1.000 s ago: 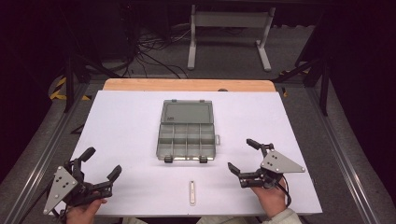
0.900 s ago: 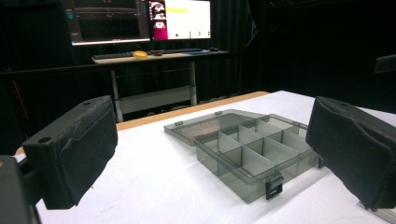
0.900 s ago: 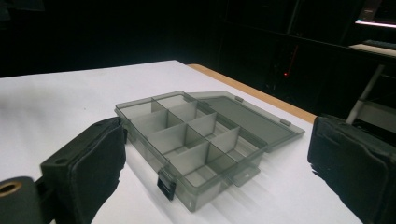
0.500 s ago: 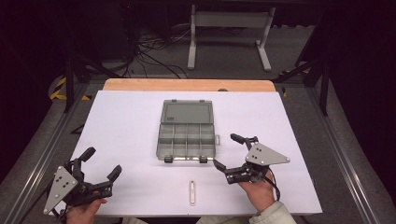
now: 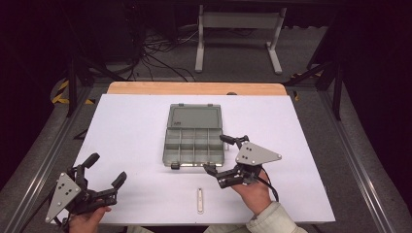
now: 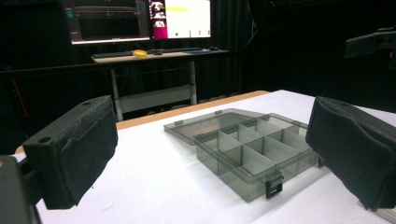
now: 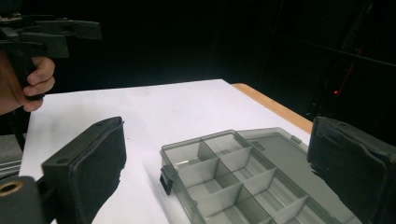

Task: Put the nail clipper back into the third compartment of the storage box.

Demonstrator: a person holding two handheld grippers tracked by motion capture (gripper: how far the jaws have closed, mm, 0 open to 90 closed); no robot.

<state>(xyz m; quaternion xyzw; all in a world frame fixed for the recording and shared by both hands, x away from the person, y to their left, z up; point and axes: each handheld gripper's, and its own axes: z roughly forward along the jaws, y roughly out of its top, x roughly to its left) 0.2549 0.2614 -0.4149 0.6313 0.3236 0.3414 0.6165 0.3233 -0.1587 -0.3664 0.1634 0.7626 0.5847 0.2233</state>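
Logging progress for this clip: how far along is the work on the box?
Done: the box lies open, lid flat, its compartments apparently empty. In hand: the right gripper, open, is beside the box's near right corner. Left: nothing is gripped; the small white bar lies untouched, and the left gripper is open, apart.

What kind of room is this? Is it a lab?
Probably a lab or test workshop. A white table stands in a dark room, cables trail over the floor behind it, and computer screens glow on a desk. A person holds tongs near a compartment box.
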